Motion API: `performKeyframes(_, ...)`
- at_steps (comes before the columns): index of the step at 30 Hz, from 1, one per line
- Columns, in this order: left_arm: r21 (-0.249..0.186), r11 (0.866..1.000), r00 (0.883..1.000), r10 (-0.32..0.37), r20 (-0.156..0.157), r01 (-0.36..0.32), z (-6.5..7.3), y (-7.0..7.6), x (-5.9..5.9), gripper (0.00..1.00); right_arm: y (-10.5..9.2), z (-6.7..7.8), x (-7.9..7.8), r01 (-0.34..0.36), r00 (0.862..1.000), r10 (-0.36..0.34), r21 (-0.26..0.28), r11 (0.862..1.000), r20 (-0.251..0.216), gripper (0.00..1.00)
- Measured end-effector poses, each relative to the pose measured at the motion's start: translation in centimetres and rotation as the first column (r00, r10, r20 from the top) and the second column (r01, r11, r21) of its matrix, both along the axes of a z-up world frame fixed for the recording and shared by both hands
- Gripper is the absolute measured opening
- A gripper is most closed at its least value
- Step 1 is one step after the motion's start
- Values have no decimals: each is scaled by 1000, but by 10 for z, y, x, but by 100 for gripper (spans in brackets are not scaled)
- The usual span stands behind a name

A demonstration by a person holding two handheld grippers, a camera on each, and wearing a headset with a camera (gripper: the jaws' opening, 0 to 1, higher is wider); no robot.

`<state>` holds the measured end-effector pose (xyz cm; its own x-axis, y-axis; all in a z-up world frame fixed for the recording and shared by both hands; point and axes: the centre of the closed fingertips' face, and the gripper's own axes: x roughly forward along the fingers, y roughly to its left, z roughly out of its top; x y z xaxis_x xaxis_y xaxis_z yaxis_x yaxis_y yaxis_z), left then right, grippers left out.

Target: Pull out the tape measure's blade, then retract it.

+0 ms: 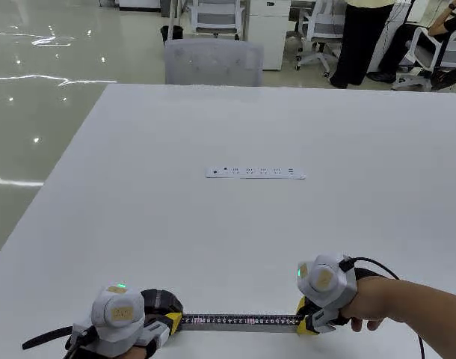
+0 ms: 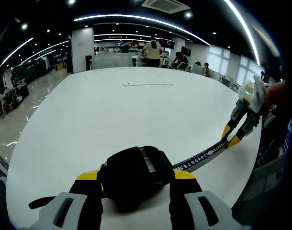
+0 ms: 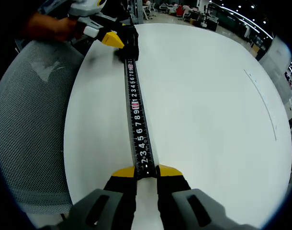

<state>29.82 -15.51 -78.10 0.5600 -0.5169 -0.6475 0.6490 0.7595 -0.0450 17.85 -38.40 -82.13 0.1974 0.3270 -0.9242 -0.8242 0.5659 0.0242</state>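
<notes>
I find the left gripper (image 2: 136,176) clenched around the tape's black case (image 1: 162,301), which sits on the table (image 1: 250,127) near its front edge. The blade (image 3: 136,120) lies flat along that edge, drawn out of the case, numbers facing up. The right gripper (image 3: 146,171) is clamped on the blade's free end. A power strip (image 1: 255,173) lies mid-table, well apart from both.

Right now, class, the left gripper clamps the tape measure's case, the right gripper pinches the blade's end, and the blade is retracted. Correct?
No: the blade is pulled out, stretched from the case in the left gripper to the right gripper, as the right gripper view shows. The rest stands.
</notes>
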Motion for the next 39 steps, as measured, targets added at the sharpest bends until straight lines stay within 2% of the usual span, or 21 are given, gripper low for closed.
performKeyframes(3,-8,1000,1000,10,6,-10,0,1,0,54,0,0,0,-1,1000,1,2,1000,1,14)
performKeyframes(4,-45,998,999,46,-10,-47,1,-2,1,55,0,-1,0,6,1000,-6,6,1000,0,14)
performKeyframes(5,-82,993,996,81,-44,-84,3,-4,2,57,-1,-1,1,9,1000,-9,8,1000,0,14)
performKeyframes(6,-97,989,993,103,-62,-109,5,-4,3,59,-1,-1,1,7,1000,-7,9,1000,2,14)
performKeyframes(7,-82,990,991,112,-67,-117,3,-4,5,60,-1,-1,0,8,1000,-8,11,1000,4,14)
performKeyframes(11,-28,990,989,139,-53,-140,-3,-6,5,64,0,-1,0,13,1000,-14,13,1000,3,14)
performKeyframes(12,-34,982,981,186,-50,-188,-1,-2,8,62,0,-1,1,13,1000,-13,12,1000,3,14)
performKeyframes(13,-43,975,975,214,-62,-217,-1,0,10,60,0,-1,0,13,1000,-13,11,1000,3,14)
performKeyframes(14,-35,980,979,192,-68,-194,-2,-2,8,60,0,-1,0,14,1000,-14,10,1000,3,14)
performKeyframes(16,-31,980,979,196,-64,-198,-1,-2,6,60,0,-1,1,16,1000,-16,9,1000,3,14)
performKeyframes(19,-9,982,981,187,-45,-188,-3,-2,5,60,0,0,0,18,1000,-18,10,1000,4,14)
performKeyframes(24,6,984,982,178,-68,-178,-5,0,4,59,0,-1,1,20,1000,-20,12,1000,4,14)
performKeyframes(31,-6,994,991,106,-75,-107,-6,0,4,57,0,-1,0,9,1000,-9,10,1000,9,14)
performKeyframes(33,-18,994,991,104,-87,-106,-5,2,4,56,0,-1,0,16,1000,-16,12,1000,8,14)
performKeyframes(39,-22,996,993,85,-82,-87,-4,0,1,57,1,-1,1,29,999,-30,27,999,18,14)
